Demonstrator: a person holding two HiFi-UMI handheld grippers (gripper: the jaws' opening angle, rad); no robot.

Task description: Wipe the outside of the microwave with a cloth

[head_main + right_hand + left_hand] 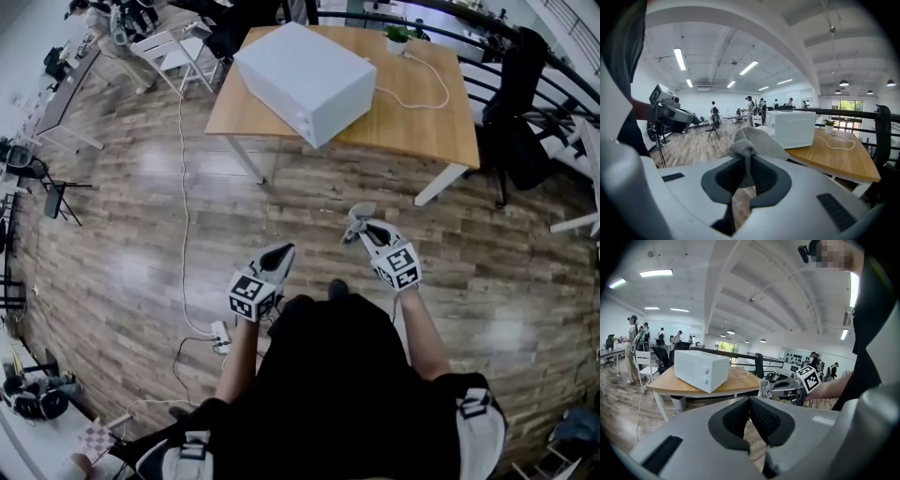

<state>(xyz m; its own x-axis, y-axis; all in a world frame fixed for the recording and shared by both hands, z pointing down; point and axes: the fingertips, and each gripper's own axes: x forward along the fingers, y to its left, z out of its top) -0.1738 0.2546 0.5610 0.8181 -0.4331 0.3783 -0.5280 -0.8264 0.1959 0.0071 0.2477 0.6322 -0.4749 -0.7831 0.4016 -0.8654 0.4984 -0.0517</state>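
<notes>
A white microwave (305,80) stands on a wooden table (427,117) ahead of me; it also shows in the left gripper view (701,370) and the right gripper view (792,128). My right gripper (358,223) is shut on a grey cloth (752,143), which bunches out beyond the jaws; the cloth (359,217) shows at the tip in the head view. My left gripper (280,256) is shut with nothing in it. Both are held over the floor, well short of the table.
A white cord (424,82) and a small potted plant (397,37) lie on the table behind the microwave. A cable with a power strip (219,336) runs along the wood floor. Chairs (173,52), desks and several people (633,348) are further off.
</notes>
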